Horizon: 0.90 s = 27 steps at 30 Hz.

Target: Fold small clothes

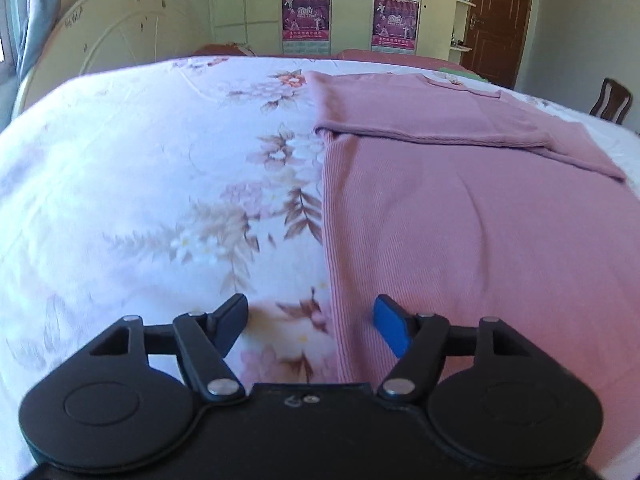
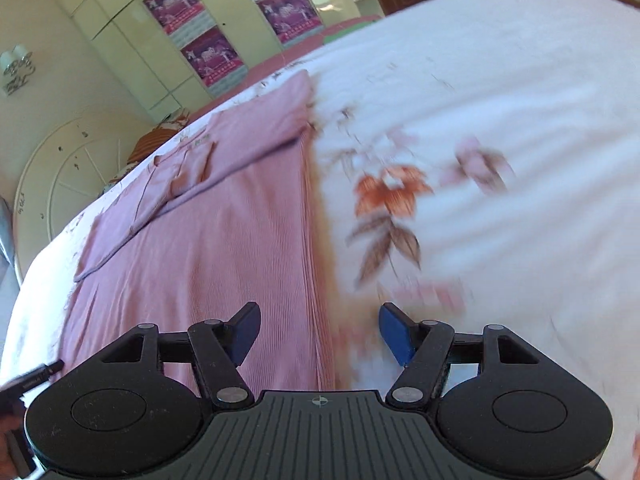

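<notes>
floral bedsheet (image 1: 160,184), white with brown and orange blooms; cream headboard (image 1: 120,32) behind it; pale wardrobe (image 2: 132,40) bearing purple posters (image 1: 306,16); brown door (image 1: 500,16); wooden chair (image 1: 610,100) at the bed's far side

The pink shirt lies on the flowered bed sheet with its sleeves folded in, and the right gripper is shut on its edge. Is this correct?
Not quite. The pink shirt lies on the flowered bed sheet, sleeves folded in, but the right gripper is open and holds nothing. The right wrist view shows this.
</notes>
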Available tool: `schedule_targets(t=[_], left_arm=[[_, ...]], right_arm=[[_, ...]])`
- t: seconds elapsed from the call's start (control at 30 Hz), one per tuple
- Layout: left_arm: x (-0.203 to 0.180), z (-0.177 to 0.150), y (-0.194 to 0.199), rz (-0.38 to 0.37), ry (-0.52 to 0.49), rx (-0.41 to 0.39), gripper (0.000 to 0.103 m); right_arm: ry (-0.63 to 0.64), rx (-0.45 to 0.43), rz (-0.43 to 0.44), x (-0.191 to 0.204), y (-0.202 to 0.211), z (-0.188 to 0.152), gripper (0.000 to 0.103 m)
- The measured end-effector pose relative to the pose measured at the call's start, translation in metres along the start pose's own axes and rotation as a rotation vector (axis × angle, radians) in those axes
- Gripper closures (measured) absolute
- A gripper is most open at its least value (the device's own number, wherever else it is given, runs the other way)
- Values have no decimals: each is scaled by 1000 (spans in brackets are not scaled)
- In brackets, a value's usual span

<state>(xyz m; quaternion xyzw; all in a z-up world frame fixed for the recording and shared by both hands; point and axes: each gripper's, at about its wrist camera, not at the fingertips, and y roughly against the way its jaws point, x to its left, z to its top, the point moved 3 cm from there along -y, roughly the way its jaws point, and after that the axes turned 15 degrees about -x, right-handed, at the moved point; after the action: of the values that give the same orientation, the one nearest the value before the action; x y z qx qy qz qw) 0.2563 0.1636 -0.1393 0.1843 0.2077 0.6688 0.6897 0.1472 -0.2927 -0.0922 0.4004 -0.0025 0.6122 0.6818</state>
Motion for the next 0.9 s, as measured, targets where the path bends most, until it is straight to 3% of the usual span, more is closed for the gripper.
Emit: schedule_targets(t=[0.23,0.4,0.63,0.83,0.9], left_arm=[[17,-24,46,-169,179,10,38],[21,-41,54,-388,388,81,38],[27,-36,33,-436,503,93,44],[22,-40,26,-507,533,104,46],[21,-43,28,-524,525,110,49]], right_arm=[[-144,29,69,-8,51,-38,37],[-151,41,129,-2,61,-49,37],[-209,1,173,-13,28,-29,37],[-225,51,267,-11,32,-40,37],[-209,101,293,-8,40,-54,54]])
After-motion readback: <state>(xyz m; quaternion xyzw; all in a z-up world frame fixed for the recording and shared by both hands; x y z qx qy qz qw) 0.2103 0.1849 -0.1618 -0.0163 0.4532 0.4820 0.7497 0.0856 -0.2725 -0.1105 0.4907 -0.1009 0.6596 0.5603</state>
